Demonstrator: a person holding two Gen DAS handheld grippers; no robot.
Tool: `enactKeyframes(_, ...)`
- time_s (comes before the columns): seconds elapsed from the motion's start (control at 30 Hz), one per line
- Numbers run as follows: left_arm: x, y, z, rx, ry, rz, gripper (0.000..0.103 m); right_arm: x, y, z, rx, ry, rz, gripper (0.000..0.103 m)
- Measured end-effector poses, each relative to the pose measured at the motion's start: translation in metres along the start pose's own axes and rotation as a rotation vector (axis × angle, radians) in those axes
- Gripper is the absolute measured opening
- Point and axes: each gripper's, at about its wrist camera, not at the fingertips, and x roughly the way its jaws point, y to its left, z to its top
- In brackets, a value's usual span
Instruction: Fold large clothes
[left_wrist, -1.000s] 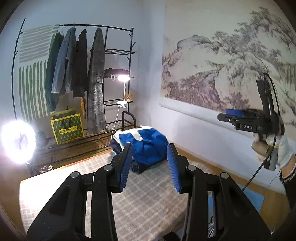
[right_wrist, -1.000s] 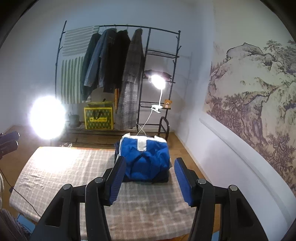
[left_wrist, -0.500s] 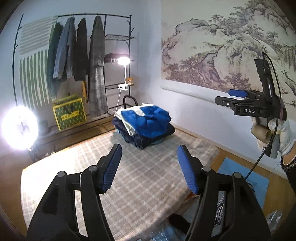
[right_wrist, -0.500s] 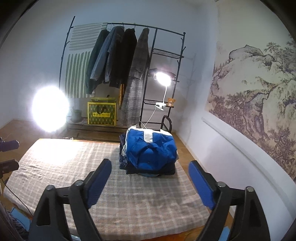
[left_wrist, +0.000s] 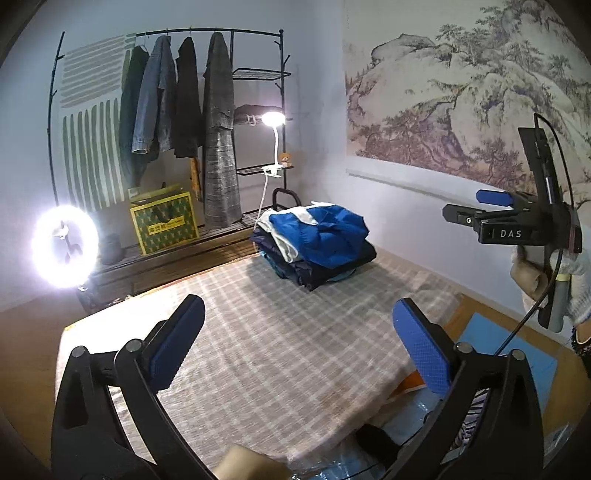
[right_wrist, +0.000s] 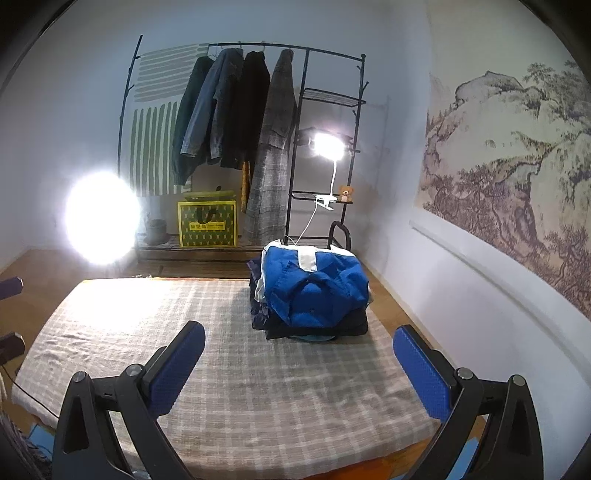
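Left gripper (left_wrist: 298, 341) and right gripper (right_wrist: 298, 365) are held above the near edge of the grey checked cloth-covered table (right_wrist: 229, 369), jaws just spread wide, nothing between them. Folded clothes stack, blue garment topmost (right_wrist: 314, 291), is set at the far right corner; the remaining cloth is bare. Black garment rack (right_wrist: 236, 110) is seen behind.

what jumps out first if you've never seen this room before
Probably the glaring ring light at the left by the floor, then the pile of folded clothes topped by a bright blue garment, at the far right end of the checked cloth. Behind them, dark coats hang on a black clothes rack, and a big mountain landscape painting fills the right wall.
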Motion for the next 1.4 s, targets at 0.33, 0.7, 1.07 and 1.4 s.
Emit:
enactKeyframes(0.33,0.008,0.000,-0.008,-0.017,0.040,0.047,0.103,0.001,-0.001,-0.007,0.007,-0.010,-0.030,0.103)
enactKeyframes(0.7,0.008,0.000,-0.009,-0.016,0.043,0.046,0.103,0.002,0.000,-0.013,0.000,-0.010,-0.025,0.103)
enactKeyframes(1.07,0.005,-0.002,-0.014,-0.010,0.041,0.050,0.103,0.011,-0.002,-0.016,0.011,0.010,-0.016,0.103)
enactKeyframes(1.4,0.003,-0.003,-0.015,-0.015,0.045,0.055,0.103,0.013,-0.003,-0.019,0.011,0.014,-0.018,0.103)
